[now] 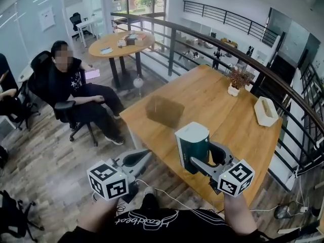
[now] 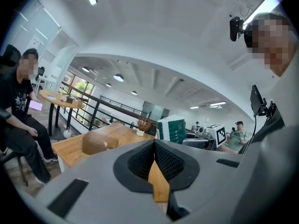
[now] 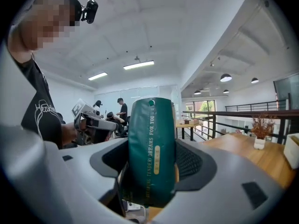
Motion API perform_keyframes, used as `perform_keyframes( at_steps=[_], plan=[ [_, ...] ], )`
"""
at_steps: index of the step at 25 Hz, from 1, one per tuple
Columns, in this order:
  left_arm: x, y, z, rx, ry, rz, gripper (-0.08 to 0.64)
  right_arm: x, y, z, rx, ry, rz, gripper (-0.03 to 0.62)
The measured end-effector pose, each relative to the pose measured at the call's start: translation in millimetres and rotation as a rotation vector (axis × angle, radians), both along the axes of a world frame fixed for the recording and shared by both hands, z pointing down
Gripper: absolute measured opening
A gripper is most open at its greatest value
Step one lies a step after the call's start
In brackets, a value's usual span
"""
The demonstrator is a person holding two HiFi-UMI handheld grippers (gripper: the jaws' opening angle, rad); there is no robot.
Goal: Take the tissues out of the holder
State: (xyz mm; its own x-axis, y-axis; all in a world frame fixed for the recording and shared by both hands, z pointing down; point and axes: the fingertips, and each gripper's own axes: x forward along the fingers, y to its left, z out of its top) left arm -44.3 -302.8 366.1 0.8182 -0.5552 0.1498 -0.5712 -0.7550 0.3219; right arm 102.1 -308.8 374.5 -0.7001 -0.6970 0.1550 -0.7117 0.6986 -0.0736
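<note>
A green-and-white tissue pack hangs upright above the near edge of the wooden table, with my right gripper shut on its lower part. In the right gripper view the pack fills the gap between the jaws of that gripper. The brown tissue holder stands on the table to the far left of the pack, also visible as the brown holder. My left gripper is shut with nothing in it, off the table's near-left corner; its jaws meet in the left gripper view.
A white box and a small potted plant stand at the table's far right. A black railing runs behind the table. A seated person is to the left, near a round table. A cable lies on the floor.
</note>
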Motion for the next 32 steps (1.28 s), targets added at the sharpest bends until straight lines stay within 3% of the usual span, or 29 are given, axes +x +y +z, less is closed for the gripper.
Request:
perform_keyframes(
  at_steps=[10, 32],
  plan=[
    [36.5, 98.3, -1.9, 0.019, 0.016, 0.031, 0.012, 19.7, 104.1, -15.4, 0.035, -0.096, -0.069, 0.316],
    [53.9, 127.8, -10.0, 0.047, 0.019, 0.041, 0.012, 31.0, 140.9, -12.7, 0.044, -0.057, -0.053, 0.316]
  ],
)
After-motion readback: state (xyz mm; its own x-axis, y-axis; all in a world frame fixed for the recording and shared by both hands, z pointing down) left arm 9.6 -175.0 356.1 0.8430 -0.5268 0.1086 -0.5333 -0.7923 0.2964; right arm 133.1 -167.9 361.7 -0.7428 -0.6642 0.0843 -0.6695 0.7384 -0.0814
